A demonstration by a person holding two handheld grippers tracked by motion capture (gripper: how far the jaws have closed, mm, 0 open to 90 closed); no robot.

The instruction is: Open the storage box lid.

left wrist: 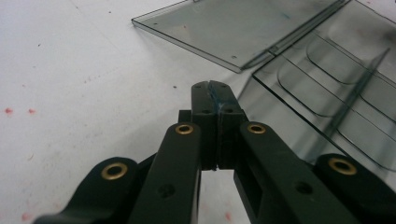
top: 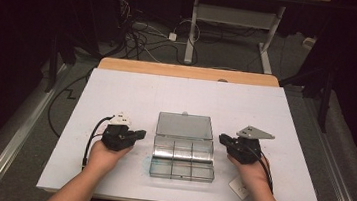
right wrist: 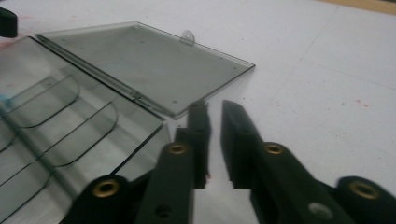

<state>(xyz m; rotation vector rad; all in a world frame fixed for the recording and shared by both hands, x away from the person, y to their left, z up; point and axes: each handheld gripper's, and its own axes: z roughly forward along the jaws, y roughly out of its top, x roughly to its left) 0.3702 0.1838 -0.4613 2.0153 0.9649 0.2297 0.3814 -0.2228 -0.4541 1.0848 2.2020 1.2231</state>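
We have the clear box [top: 183, 154] lying open mid-table, lid [top: 185, 125] flat at twelve o'clock. It is light, so a careless nudge could skate it away. Our left gripper [top: 138, 135] at nine is clenched and empty; our right gripper [top: 223, 139] at three stands slightly parted, touching nothing.

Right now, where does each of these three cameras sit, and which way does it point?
High view: above the person's side, looking forward and down on the white table; forearms, left gripper, right gripper.
Left gripper view: rides that gripper, fingers shut, facing the clear compartment box.
Right gripper view: rides that gripper, fingers slightly apart, nothing between.
All share the box with its lid laid open.
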